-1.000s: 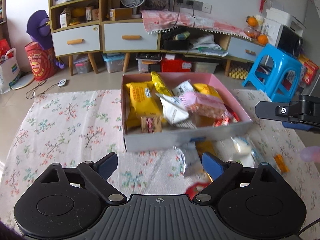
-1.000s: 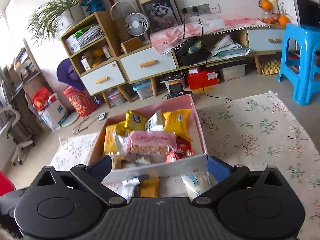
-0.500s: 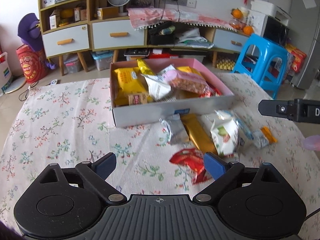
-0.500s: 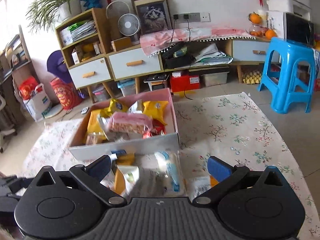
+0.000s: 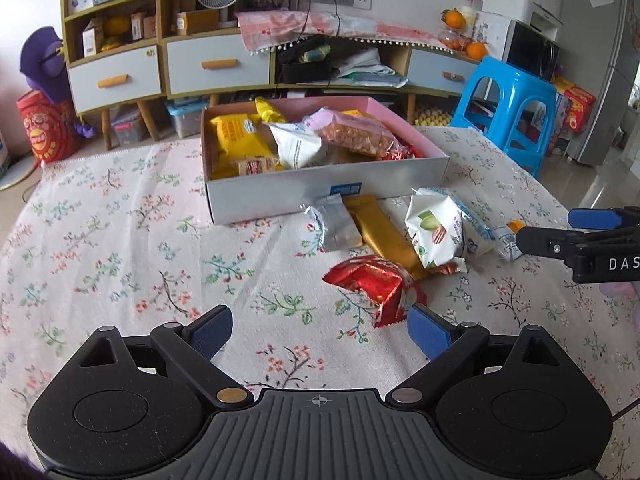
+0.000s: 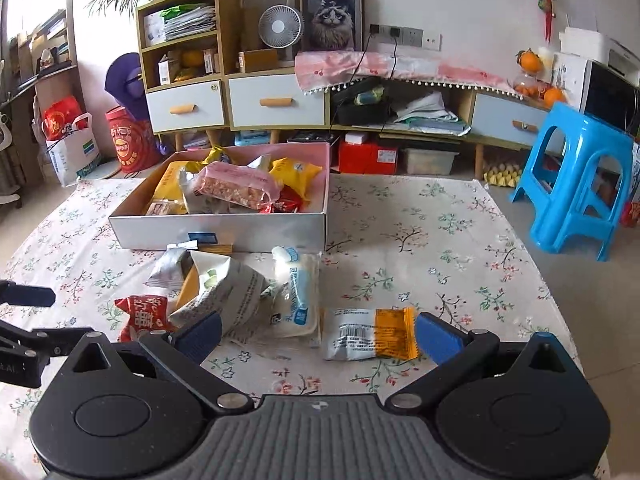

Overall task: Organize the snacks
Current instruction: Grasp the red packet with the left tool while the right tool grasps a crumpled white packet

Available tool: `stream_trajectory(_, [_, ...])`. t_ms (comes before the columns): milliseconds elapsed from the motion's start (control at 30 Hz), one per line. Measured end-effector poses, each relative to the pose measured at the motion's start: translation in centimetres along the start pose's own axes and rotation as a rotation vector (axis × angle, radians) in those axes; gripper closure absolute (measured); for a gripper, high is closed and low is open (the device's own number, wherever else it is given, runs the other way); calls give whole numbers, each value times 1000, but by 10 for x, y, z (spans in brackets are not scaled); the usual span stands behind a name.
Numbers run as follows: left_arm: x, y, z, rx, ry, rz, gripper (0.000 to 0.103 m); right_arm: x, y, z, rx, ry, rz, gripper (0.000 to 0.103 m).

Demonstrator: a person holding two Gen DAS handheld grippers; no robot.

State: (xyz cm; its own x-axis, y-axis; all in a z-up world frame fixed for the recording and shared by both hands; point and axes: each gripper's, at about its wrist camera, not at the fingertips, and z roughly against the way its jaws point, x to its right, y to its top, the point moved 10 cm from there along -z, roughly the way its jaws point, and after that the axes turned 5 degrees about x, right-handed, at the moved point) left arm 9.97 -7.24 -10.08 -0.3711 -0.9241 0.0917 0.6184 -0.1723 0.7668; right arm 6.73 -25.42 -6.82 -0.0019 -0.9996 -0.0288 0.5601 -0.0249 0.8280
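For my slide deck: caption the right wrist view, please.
Open right claw hovers over loose snack packets beside a pink-lined cardboard box already holding snacks.

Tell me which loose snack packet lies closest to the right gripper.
The white-and-orange packet, lying flat just ahead of the open right gripper. The other loose packets sit further left, towards the box.

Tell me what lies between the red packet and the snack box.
In the left wrist view, a gold bar packet and a silver packet lie between the red packet and the snack box, on the floral cloth.
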Motion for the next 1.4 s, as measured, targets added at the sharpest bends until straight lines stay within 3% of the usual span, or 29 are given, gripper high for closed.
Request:
stream_trajectory(500, [28, 2, -21, 24, -128, 155, 10, -13, 4, -16, -25, 54, -119, 10])
stream_trajectory(600, [31, 4, -26, 25, -141, 181, 17, -15, 10, -20, -25, 73, -161, 10])
stream_trajectory(833, [31, 5, -34, 11, -146, 218, 45, -20, 14, -32, -66, 116, -271, 25])
stream_trajectory(933, [30, 3, -37, -4, -155, 234, 52, -21, 15, -36, -79, 123, -301, 35])
stream_trajectory(1167, [28, 4, -39, -10, -160, 251, 61, -23, 19, -39, -88, 138, -345, 53])
stream_trajectory(1400, [26, 5, -39, -15, -157, 264, 66, -31, 17, -43, -114, 165, -355, 57])
